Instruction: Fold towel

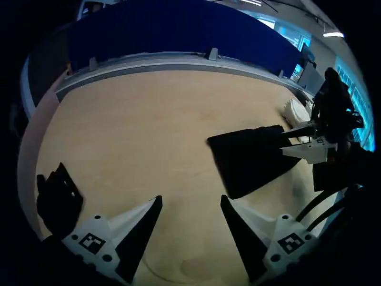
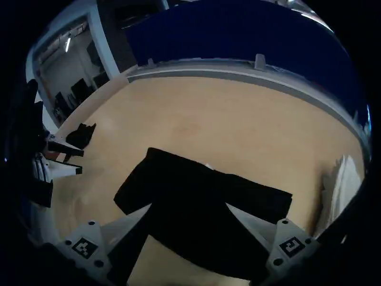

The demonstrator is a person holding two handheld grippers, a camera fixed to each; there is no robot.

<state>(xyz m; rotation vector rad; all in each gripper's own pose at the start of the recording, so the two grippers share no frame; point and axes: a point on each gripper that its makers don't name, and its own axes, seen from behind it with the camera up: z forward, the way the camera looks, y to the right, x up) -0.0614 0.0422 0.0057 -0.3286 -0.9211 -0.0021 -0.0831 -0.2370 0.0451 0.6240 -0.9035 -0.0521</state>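
Note:
A black towel (image 2: 200, 205) lies spread on the light wooden table (image 2: 214, 119), one part doubled over. My right gripper (image 2: 188, 205) is at its near edge with the fingers (image 2: 257, 229) standing wide apart. The cloth covers their tips, so I cannot see any pinch. In the left gripper view the same towel (image 1: 247, 159) lies to the right, with the right gripper (image 1: 285, 141) at its far end. My left gripper (image 1: 190, 198) is open over bare table with nothing between its fingers. It also appears far left in the right gripper view as the left gripper (image 2: 82, 160).
A small crumpled black cloth (image 1: 57, 200) lies left of the left gripper, also seen as the small cloth (image 2: 81, 135). White folded items (image 2: 340, 190) sit at the table's right edge. A blue partition (image 1: 181, 33) runs along the far edge.

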